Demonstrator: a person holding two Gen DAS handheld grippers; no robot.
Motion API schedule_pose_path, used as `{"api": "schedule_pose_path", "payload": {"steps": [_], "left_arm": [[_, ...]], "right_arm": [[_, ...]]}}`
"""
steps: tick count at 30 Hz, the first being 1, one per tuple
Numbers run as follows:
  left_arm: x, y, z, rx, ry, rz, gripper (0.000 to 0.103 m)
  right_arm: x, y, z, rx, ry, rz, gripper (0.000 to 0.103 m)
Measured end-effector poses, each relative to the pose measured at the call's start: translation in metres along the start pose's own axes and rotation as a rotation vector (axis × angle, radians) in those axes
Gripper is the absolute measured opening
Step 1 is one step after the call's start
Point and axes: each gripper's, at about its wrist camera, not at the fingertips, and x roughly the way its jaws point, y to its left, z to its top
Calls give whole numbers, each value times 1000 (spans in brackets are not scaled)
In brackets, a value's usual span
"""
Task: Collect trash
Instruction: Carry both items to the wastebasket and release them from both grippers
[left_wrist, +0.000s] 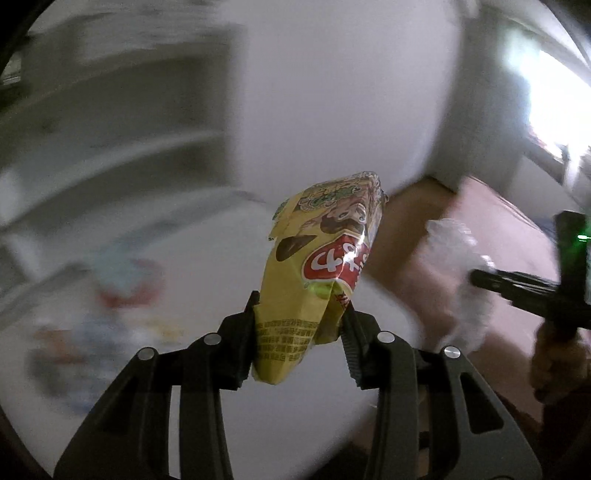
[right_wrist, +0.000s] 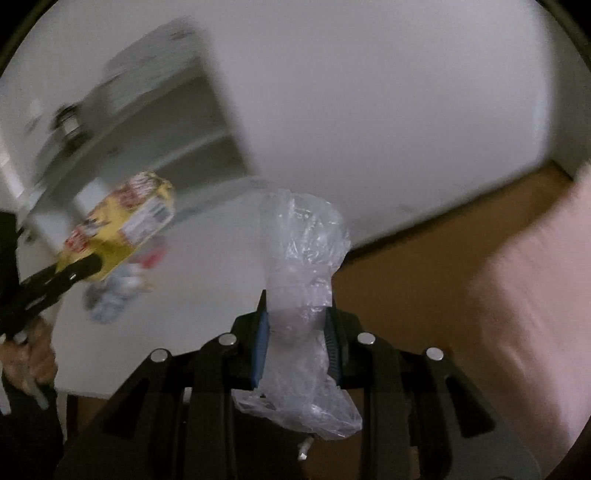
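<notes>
Left gripper (left_wrist: 301, 314), seen from its own wrist camera: both fingers clamp a yellow snack wrapper (left_wrist: 325, 266) near its lower end, so that the wrapper stands up and forward between them, clear of the white table (left_wrist: 207, 424) below. A red logo and cartoon print face the camera. The same wrapper (right_wrist: 122, 229) appears at left in the right wrist view, held in the left gripper (right_wrist: 83, 267) above the table (right_wrist: 192, 295); the person's left hand (right_wrist: 29, 362) grips the handle.

Right gripper (right_wrist: 295, 325): fingers closed narrowly on a crumpled clear plastic bag (right_wrist: 303, 273), which bulges above the pads and hangs out below them. In the left view this bag (left_wrist: 454, 258) and the right gripper (left_wrist: 476, 277) lie at right, over the brown floor (left_wrist: 413, 229).

Background blurred: a heap of further trash (right_wrist: 118, 288) rests on the table beyond the wrapper; its items cannot be told apart. A white wall (right_wrist: 369, 110) stands behind, a pink surface (right_wrist: 535, 314) at right
</notes>
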Motion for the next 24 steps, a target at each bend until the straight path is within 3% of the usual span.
{"api": "schedule_pose_path", "payload": {"steps": [4, 7, 10, 17, 24], "left_arm": [[59, -104, -13, 132, 68, -148, 40], [103, -161, -32, 208, 134, -204, 40], [147, -191, -55, 256, 211, -228, 40], [253, -219, -114, 296, 421, -220, 42], [311, -216, -137, 293, 527, -200, 51]], "right_arm": [[-16, -91, -44, 144, 24, -125, 27], [-19, -143, -78, 235, 57, -184, 27], [-9, -181, -110, 305, 106, -209, 27], [40, -220, -158, 378, 222, -192, 27], [74, -236, -169, 405, 275, -138, 27]]}}
